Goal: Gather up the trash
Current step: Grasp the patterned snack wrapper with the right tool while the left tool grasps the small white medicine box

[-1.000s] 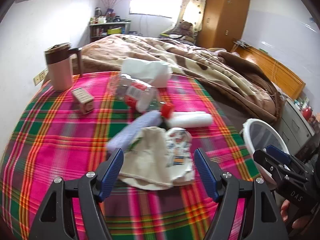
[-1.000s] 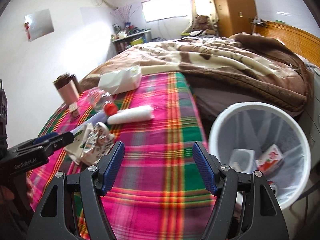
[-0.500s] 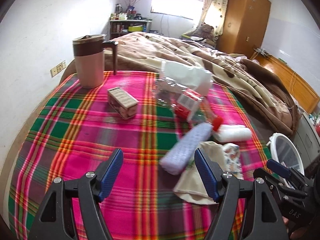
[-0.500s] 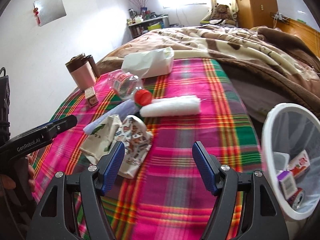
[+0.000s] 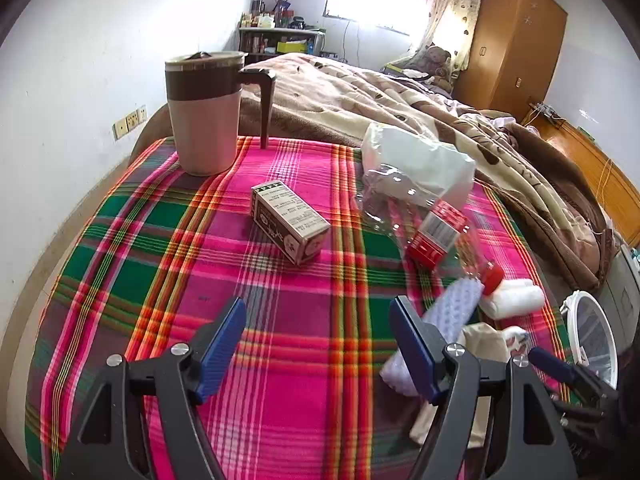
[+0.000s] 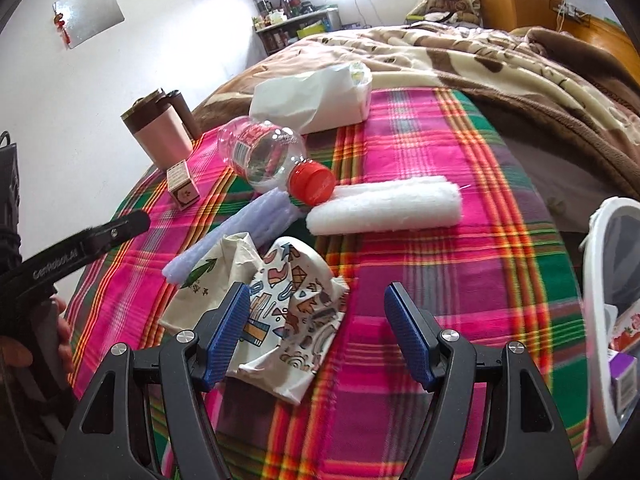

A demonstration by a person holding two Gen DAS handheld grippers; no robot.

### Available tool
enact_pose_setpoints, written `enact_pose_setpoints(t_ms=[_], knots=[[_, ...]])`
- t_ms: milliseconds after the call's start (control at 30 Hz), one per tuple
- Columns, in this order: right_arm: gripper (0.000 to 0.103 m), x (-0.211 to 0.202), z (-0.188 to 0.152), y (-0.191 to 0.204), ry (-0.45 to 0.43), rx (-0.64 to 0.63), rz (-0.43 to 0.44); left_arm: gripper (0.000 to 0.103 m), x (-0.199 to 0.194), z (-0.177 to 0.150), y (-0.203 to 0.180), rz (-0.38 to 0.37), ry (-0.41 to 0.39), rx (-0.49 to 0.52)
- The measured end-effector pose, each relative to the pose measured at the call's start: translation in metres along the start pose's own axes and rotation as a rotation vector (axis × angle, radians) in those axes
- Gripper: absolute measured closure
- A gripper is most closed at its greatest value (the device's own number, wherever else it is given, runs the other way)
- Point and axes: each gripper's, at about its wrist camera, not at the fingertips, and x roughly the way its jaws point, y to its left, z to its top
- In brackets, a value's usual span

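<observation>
Both grippers are held over the plaid cloth [image 5: 152, 248], jaws apart, nothing clamped. Ahead of the left gripper [image 5: 318, 340] lies the small carton [image 5: 290, 222]; the crumpled patterned wrapper [image 6: 296, 312] sits just ahead of the right gripper [image 6: 316, 332], probably lined up for pickup. The bin [image 6: 598, 304] waits rightward.

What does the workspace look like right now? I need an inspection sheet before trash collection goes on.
Surface: plaid cloth over the bed.
Job's things: plastic bottle lying down, small carton, crumpled printed wrapper, white bin with cartons inside.
Clutter: lidded mug, tissue pack, white roll, lilac roll.
Grippers: left gripper open, empty; right gripper open, empty.
Cables: nothing seen.
Surroundings: brown blanket, wardrobe, shelf.
</observation>
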Motion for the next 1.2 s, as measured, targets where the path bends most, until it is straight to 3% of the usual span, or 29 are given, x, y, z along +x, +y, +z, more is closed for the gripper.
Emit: enact_pose_setpoints(t_ms=[167, 233, 400, 433, 467, 800, 1200], knots=[[0.032, 0.010, -0.002, 0.005, 0.032, -0.012, -0.005, 0.027, 0.015, 0.012, 0.008, 0.003, 0.020, -0.022], [0.045, 0.008, -0.001, 0.006, 0.029, -0.019, -0.001, 0.026, 0.020, 0.017, 0.011, 0.009, 0.028, -0.035], [0.048, 0.004, -0.004, 0.004, 0.023, -0.015, 0.000, 0.025, 0.030, 0.030, 0.015, 0.019, 0.021, -0.040], [0.058, 0.003, -0.004, 0.003, 0.015, -0.013, -0.005, 0.025, 0.033, 0.033, 0.016, 0.026, 0.022, -0.046], [0.060, 0.002, -0.003, 0.001, 0.006, -0.011, -0.014, 0.025, 0.036, 0.036, 0.016, 0.031, 0.027, -0.047], [0.061, -0.001, 0.002, -0.011, -0.034, 0.018, -0.076, 0.025, 0.064, 0.053, 0.020, 0.074, 0.036, -0.064], [0.061, 0.000, 0.004, -0.012, -0.034, 0.016, -0.084, 0.025, 0.094, 0.057, 0.024, 0.134, 0.086, -0.081]])
